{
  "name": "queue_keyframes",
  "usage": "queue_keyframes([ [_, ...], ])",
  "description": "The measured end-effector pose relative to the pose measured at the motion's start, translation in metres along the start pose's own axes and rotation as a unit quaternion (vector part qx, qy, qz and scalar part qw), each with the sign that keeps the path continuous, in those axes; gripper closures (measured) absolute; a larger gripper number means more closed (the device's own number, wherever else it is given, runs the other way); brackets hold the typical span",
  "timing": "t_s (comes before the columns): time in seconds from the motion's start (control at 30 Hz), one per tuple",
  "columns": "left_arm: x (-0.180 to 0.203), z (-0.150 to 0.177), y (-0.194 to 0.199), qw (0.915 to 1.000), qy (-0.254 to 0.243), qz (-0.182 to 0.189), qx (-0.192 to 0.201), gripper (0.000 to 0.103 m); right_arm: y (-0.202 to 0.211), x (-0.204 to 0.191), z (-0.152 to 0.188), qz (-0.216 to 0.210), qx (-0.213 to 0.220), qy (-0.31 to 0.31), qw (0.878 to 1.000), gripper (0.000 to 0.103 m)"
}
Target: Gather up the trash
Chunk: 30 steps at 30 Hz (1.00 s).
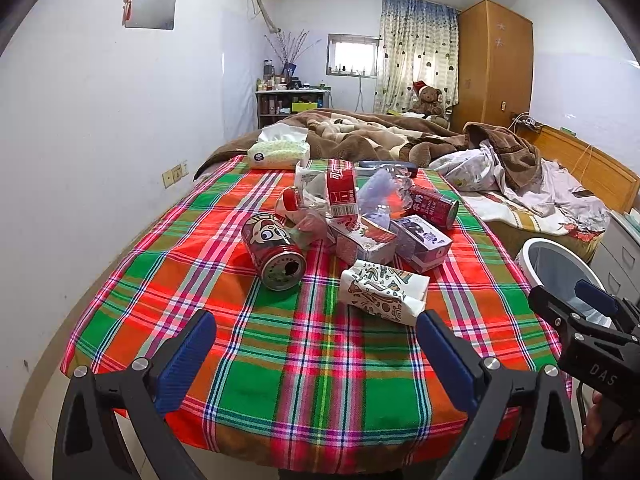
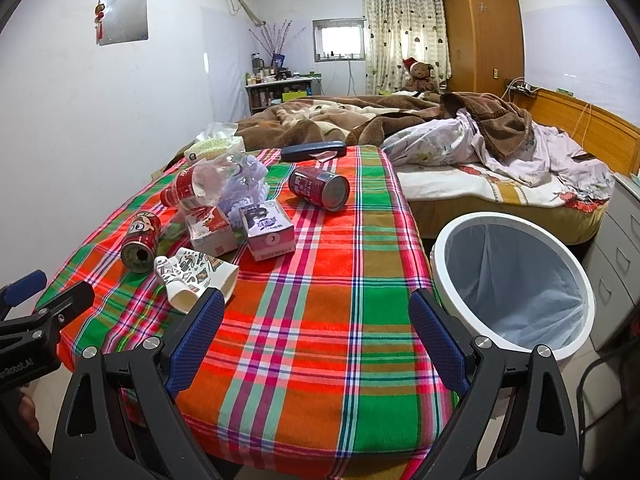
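1. Left wrist view: the left gripper (image 1: 316,336) hangs over the near edge of the plaid tablecloth (image 1: 320,380), its blue pads spread wide with nothing between them.
2. The trash lies in a loose heap toward 12 o'clock. Nearest, at about 1 o'clock, is a crumpled patterned paper cup (image 1: 382,290); at 11 o'clock a red cartoon can (image 1: 276,252) lies on its side with its opened top facing the camera.
3. Behind these are two small cartons (image 1: 420,242), a crushed clear plastic bottle (image 1: 340,196) with a red label, and a dark red milk can (image 1: 434,204) at 1 o'clock.
4. At 3 o'clock the right gripper (image 1: 576,300) shows at the frame's edge over the white bin's rim (image 1: 532,248).
5. Right wrist view: the right gripper (image 2: 316,332) is likewise wide apart and empty, above bare cloth.
6. The bin (image 2: 516,280), lined with a pale bag, stands on the floor at 2 o'clock, just beside the table's corner. The paper cup (image 2: 196,276) sits at 10 o'clock, close to the left finger.
7. The left gripper (image 2: 44,292) shows at 9 o'clock.
8. Handling, as a judgement: everything looks light and empty. The cup is soft and should flatten, so pinch across its flattened middle. The cans are smooth, stiff and may roll; take them across the body. The bottle is crackly and springy; the labelled waist seems the surest hold.
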<state>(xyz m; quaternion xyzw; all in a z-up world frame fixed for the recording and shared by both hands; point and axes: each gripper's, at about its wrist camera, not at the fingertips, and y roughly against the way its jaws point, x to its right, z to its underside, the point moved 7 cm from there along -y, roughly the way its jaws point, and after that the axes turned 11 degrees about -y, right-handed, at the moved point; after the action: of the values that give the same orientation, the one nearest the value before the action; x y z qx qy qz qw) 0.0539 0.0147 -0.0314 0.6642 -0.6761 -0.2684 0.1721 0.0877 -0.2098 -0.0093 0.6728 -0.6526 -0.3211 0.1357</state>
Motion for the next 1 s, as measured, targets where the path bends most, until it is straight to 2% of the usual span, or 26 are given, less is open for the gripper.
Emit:
queue_keyframes([
  [0.2,-0.014,-0.001,-0.018,0.9999,0.007,0.005,-0.008,0.002,-0.014,-0.002,-0.008,-0.004,0.003,0.001,1.000,0.008],
  [0.43,-0.048,-0.005,-0.056,0.9974,0.051,0.044,-0.028,0.002,-0.052,-0.008,-0.020,-0.019,-0.011,-0.003,1.000,0.008],
  [0.5,-0.057,-0.007,-0.069,0.9974,0.050,0.035,-0.037,0.002,-0.061,-0.014,-0.023,-0.021,-0.012,0.007,1.000,0.008],
  [0.7,-0.074,-0.019,-0.097,0.9951,0.070,0.052,-0.047,0.002,-0.086,-0.033,-0.029,-0.021,-0.027,0.043,0.998,0.008],
  [1.0,-0.085,-0.029,-0.143,0.9905,0.085,0.064,-0.087,0.016,-0.120,-0.051,-0.031,-0.026,-0.074,0.066,0.995,0.014],
])
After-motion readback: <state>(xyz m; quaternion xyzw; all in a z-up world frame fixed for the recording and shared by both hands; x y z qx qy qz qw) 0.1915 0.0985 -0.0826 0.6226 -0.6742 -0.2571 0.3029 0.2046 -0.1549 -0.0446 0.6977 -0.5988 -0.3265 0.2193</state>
